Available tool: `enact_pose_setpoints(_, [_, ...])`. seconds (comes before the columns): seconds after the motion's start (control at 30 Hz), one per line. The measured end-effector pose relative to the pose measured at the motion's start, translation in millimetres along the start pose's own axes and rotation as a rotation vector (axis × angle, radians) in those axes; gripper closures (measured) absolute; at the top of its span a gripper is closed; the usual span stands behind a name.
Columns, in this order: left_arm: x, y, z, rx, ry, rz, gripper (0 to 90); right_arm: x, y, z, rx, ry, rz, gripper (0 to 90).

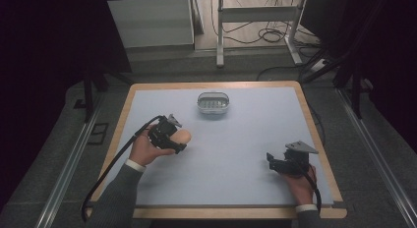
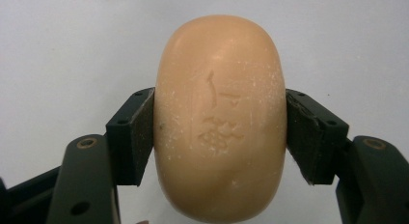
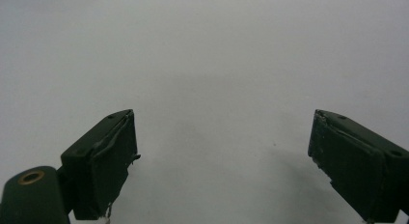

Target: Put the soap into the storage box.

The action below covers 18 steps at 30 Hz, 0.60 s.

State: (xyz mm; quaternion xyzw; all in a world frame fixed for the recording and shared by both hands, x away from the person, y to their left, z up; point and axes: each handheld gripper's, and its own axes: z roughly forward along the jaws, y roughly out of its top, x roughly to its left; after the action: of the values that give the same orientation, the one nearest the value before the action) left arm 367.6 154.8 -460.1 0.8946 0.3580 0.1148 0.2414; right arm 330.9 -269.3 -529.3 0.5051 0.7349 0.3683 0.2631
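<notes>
Soap first: my left gripper (image 2: 219,132) clamps a tan oval soap bar (image 2: 220,118) at the table's left (image 1: 236,154), near an oval wire dish (image 1: 214,103); my right gripper (image 3: 222,161) gapes wide, holding nothing

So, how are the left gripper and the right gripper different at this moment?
The left gripper is shut on a tan oval soap bar, pressed at both sides; the right gripper is open, with nothing between its jaws. In the high view, the left gripper is at the table's left side, and the right gripper is at its right, nearer the person. Both have black jaws.
</notes>
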Motion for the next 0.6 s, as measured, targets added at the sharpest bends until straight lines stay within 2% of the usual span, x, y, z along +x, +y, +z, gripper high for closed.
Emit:
enact_pose_setpoints(0.43, [4.3, 10.0, 1.4, -0.008, 0.010, 0.006, 32.9, 0.1, 0.0, 0.0, 0.000, 0.000, 0.000, 10.3])
enact_pose_setpoints(0.53, [5.1, 11.9, 2.2, -0.016, 0.008, -0.004, 32.9, 0.0, 0.0, 0.0, 0.001, 0.000, 0.001, 10.3])
enact_pose_setpoints(0.6, [6.0, 13.5, 2.4, -0.005, 0.017, 0.008, 32.9, 0.0, 0.0, 0.0, 0.000, -0.001, 0.000, 10.3])
